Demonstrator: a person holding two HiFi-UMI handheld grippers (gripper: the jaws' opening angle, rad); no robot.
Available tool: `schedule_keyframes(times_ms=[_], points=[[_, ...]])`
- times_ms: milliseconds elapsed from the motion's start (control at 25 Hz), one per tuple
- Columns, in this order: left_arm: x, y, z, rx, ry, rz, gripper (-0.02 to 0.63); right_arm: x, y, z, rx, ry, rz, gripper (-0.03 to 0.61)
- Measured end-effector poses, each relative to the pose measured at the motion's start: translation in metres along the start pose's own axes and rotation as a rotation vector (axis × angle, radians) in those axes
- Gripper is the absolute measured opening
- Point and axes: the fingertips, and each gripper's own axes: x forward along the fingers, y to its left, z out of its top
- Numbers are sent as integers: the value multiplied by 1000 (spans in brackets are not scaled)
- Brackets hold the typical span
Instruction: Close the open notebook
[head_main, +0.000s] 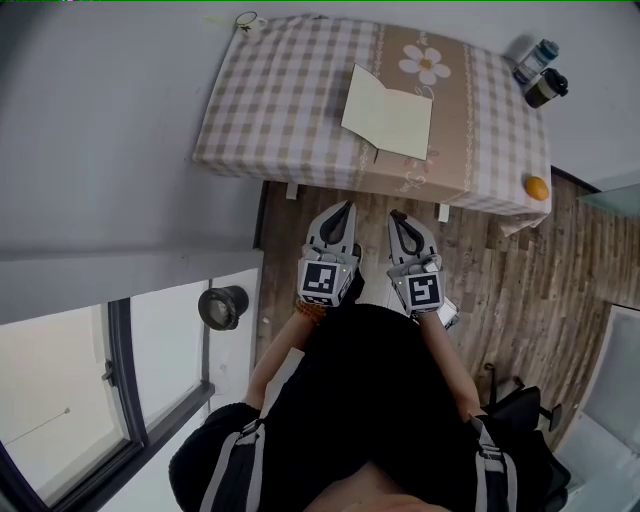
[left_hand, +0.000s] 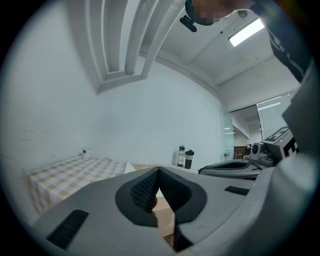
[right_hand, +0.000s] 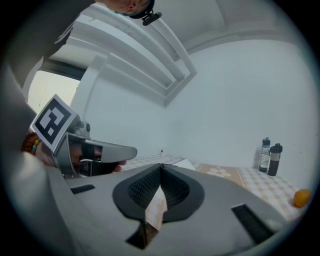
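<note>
Holding level and side by side over the wooden floor (head_main: 500, 270), the left gripper (head_main: 345, 207) and right gripper (head_main: 398, 215) both have their jaws pressed together with nothing between them. They are short of the table (head_main: 270, 90). The open notebook (head_main: 388, 112) lies ahead of them, near the middle of the table's near edge.

Shut jaws should work well as a wedge. I would slip one tip under the free cover edge and swing it over while the other gripper steadies the pages.

Bare cloth lies left of the notebook. Two bottles (head_main: 541, 72) at the far right corner, an orange (head_main: 537, 187) at the near right corner and a cup (head_main: 247, 20) at the far left corner all stand well apart from it.
</note>
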Motion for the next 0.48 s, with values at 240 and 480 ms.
schedule_keyframes(times_ms=[240,480], points=[[24,14,1,2,8,-10,5,22,-14,-3,-3,29,-12,6],[44,31,3,0,11,-18,4,48,-20,3,-1,4,-17,6]])
